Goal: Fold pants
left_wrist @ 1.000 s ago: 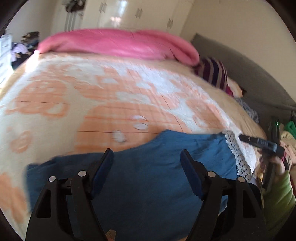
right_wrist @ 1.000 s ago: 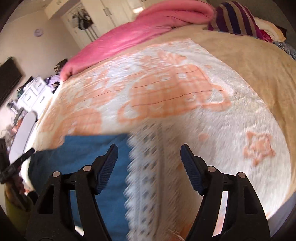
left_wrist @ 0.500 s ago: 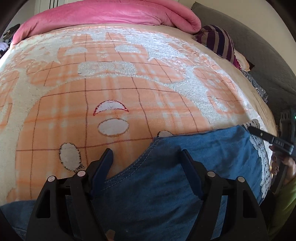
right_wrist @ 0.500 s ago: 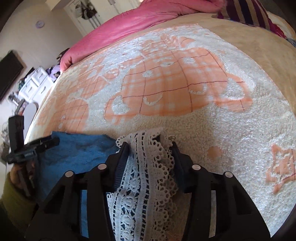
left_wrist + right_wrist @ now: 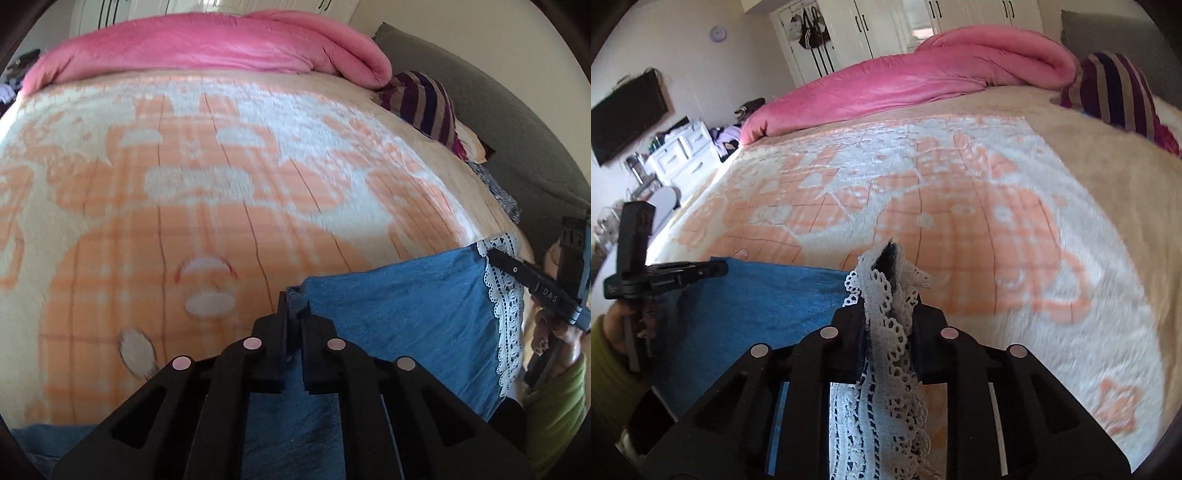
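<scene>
Your left tongs [image 5: 292, 308] are shut tight on a corner of the blue denim pants [image 5: 402, 302], and the cloth bunches up between the two black fingers. Your right tongs [image 5: 889, 291] are closing on the white lace hem [image 5: 886, 295] at the end of a pant leg, and the lace is already squeezed between them. The pants lie at the near edge of the bed, on the orange and white blanket [image 5: 207, 206], with the denim stretched between your two hands. To do this step well, I think you should lift both ends together and at the same height, so the cloth stays flat and does not sag in the middle. Keep a gentle pull between your hands. Carry the held edge over the rest of the pants and line the edges up before you let go. Lace is thin and full of holes, so it may slip; wait for a firm pinch first. A second ago both tongs were wide open above the pants with nothing in them. Half a second ago the left was still open around the denim edge, while the right was part way shut on the lace.
</scene>
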Motion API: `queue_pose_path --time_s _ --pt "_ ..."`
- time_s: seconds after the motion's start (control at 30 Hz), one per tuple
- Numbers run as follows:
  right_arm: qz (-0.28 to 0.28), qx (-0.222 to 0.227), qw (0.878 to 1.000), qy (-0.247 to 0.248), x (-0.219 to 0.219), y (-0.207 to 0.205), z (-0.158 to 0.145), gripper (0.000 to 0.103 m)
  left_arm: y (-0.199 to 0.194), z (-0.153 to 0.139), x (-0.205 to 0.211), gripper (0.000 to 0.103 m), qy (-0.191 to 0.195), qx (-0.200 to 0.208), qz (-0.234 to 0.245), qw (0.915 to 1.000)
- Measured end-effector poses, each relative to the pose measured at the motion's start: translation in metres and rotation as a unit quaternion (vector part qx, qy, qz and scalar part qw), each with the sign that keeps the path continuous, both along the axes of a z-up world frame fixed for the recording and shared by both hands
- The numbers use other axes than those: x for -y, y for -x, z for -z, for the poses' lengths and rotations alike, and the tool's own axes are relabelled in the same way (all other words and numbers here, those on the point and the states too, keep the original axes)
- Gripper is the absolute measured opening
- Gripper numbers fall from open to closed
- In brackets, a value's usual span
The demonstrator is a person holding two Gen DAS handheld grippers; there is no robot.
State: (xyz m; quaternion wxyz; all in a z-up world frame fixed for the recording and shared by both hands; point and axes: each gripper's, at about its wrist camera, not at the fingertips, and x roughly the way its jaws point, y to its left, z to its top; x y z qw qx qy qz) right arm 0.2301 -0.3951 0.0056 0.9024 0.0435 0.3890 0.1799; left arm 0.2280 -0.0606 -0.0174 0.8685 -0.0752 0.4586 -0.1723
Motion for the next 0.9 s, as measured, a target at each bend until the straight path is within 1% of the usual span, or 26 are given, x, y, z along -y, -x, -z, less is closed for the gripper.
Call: queue_pose_path --time_s 0.07,0.13,0.23,0.27,0.3,0.33,0.4,0.43,0.47,0.5,0.53,0.57,0.63,0.7,0.77,0.87,0.9 --pt "0.003 -0.016 1.000 0.016 -0.004 -0.018 0.003 0.013 -0.006 -0.002 0.003 0.005 -0.010 0.003 -0.003 0.9999" --pt "0.005 -0.034 0.999 0.026 -0.007 -0.032 0.011 0.013 -0.013 0.005 0.005 0.005 -0.019 -0.007 -0.009 0.9998" --pt "0.011 -0.079 0.995 0.052 -0.011 -0.047 0.037 0.015 -0.018 0.021 0.005 0.005 -0.028 -0.019 -0.013 0.9993" --pt "0.013 -0.085 0.994 0.067 -0.014 -0.050 0.047 0.018 -0.017 0.028 0.006 0.006 -0.036 -0.019 -0.013 0.9991" --pt "0.015 -0.084 0.994 0.071 -0.014 -0.049 0.052 0.020 -0.016 0.032 0.006 0.008 -0.040 -0.016 -0.013 0.9990" --pt "0.020 -0.082 0.994 0.070 -0.013 -0.048 0.054 0.021 -0.014 0.036 0.007 0.010 -0.047 -0.008 -0.013 0.9988" --pt "0.025 -0.074 0.995 0.064 -0.011 -0.044 0.049 0.029 -0.012 0.038 0.005 0.011 -0.039 -0.005 -0.009 0.9992" --pt "0.031 -0.064 0.996 0.059 -0.007 -0.039 0.044 0.034 -0.011 0.038 0.003 0.013 -0.031 -0.005 -0.009 0.9995" --pt "0.035 -0.055 0.996 0.053 -0.004 -0.034 0.039 0.042 -0.009 0.035 -0.002 0.017 -0.017 -0.010 -0.010 0.9998" --pt "0.039 -0.042 0.998 0.041 0.001 -0.026 0.034 0.045 -0.006 0.031 -0.006 0.029 -0.008 -0.011 -0.012 0.9998" --pt "0.043 -0.031 0.998 0.025 0.007 -0.017 0.027 0.047 0.000 0.027 -0.010 0.040 -0.002 -0.007 -0.016 0.9998" --pt "0.051 -0.020 0.998 0.009 0.016 -0.004 0.021 0.049 0.011 0.019 -0.015 0.042 0.001 0.006 -0.019 0.9998" --pt "0.061 -0.006 0.998 -0.007 0.029 0.025 0.014 0.050 0.035 0.007 -0.025 0.042 0.002 0.028 -0.025 0.9993" --pt "0.067 -0.008 0.998 -0.009 0.037 0.045 0.013 0.050 0.062 0.000 -0.036 0.042 -0.004 0.041 -0.037 0.9985" --pt "0.066 -0.023 0.997 -0.016 0.045 0.069 0.018 0.050 0.087 -0.001 -0.046 0.042 -0.015 0.047 -0.045 0.9978" --pt "0.068 -0.049 0.996 -0.042 0.053 0.095 0.027 0.050 0.123 0.008 -0.066 0.042 -0.019 0.034 -0.061 0.9974" --pt "0.066 -0.053 0.995 -0.049 0.053 0.100 0.030 0.050 0.130 0.011 -0.071 0.042 -0.026 0.032 -0.068 0.9968"
